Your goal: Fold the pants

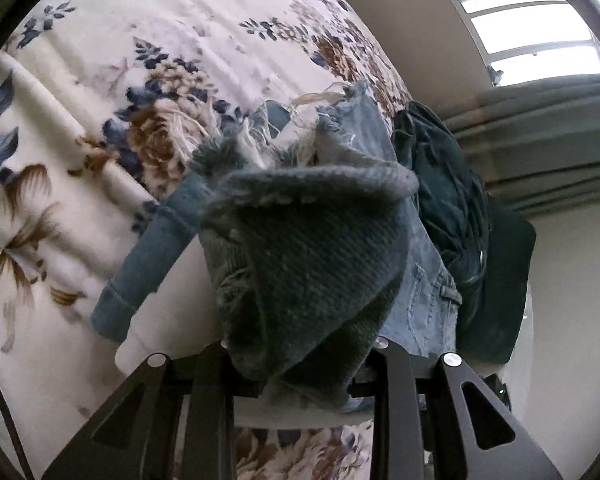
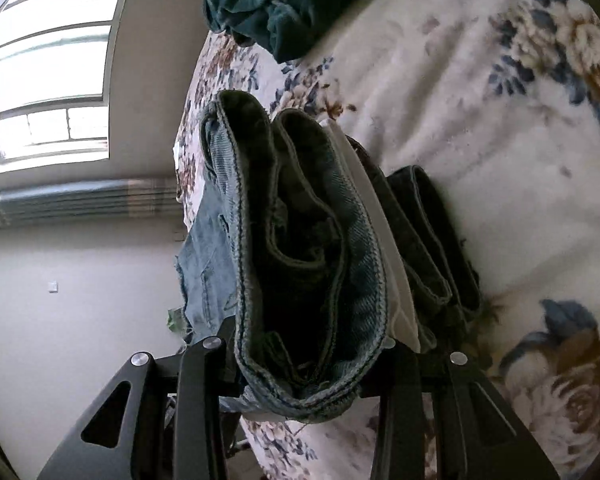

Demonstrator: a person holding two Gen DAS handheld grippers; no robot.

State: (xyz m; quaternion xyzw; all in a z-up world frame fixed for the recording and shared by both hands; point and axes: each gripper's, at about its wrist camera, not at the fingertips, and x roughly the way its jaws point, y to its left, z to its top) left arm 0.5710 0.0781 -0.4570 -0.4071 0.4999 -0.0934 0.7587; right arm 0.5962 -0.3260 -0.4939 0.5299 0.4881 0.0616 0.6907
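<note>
The blue denim pants with frayed hems hang bunched in my left gripper, which is shut on a fold of the fabric just above the floral bed cover. One leg cuff trails to the left. In the right wrist view the pants' folded waistband fills the middle, and my right gripper is shut on it. The fingertips of both grippers are hidden by denim.
The bed cover is cream with blue and brown flowers. A dark green garment lies piled at the bed's edge. Beyond the edge are a grey curtain, a window and a white wall.
</note>
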